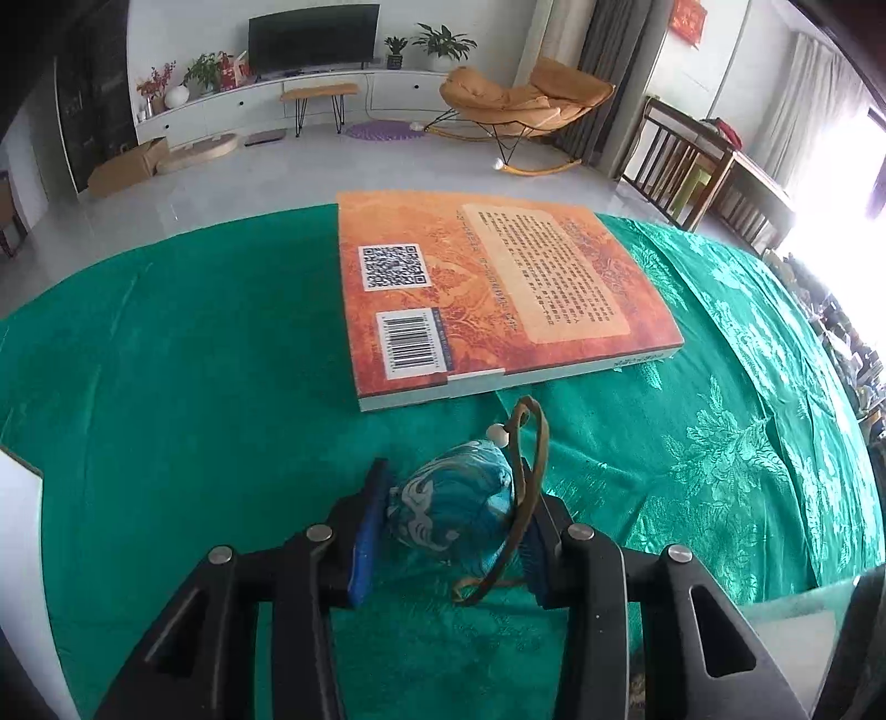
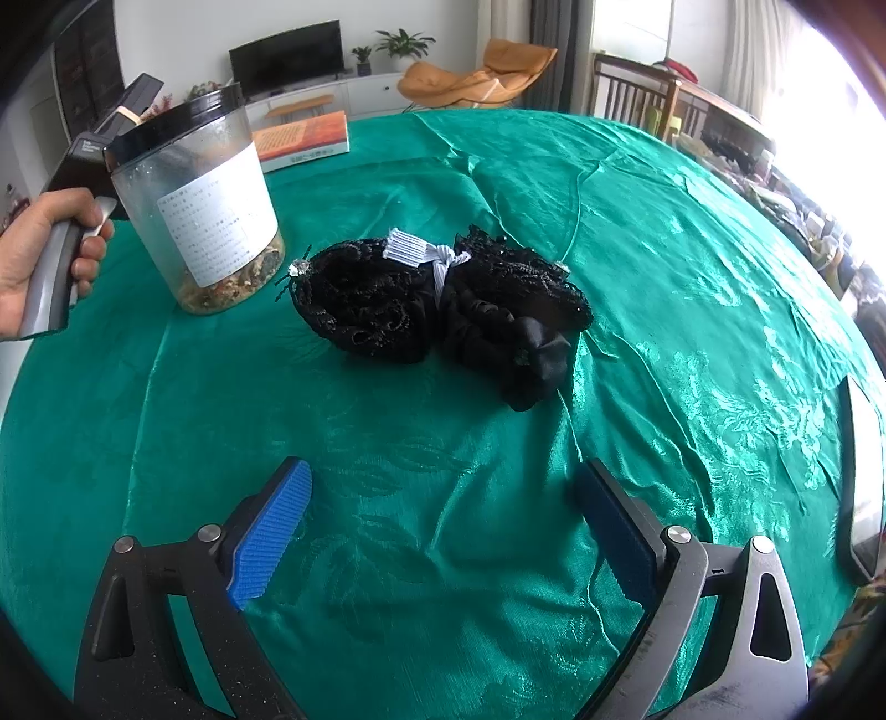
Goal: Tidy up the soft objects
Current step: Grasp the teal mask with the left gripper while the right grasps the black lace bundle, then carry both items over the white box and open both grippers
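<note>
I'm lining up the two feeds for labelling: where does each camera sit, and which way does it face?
Left wrist: sits on the left gripper, looking along its fingers shut on a blue pouch, toward the orange book on the green cloth.
Right wrist: sits on the right gripper, fingers open, facing a black fabric bundle and a clear jar; the person's left hand shows.
Shared: book, cloth, television and orange chair.

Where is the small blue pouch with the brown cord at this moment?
In the left wrist view, the blue pouch sits between the fingers of the left gripper, just in front of the near edge of the orange book.
</note>
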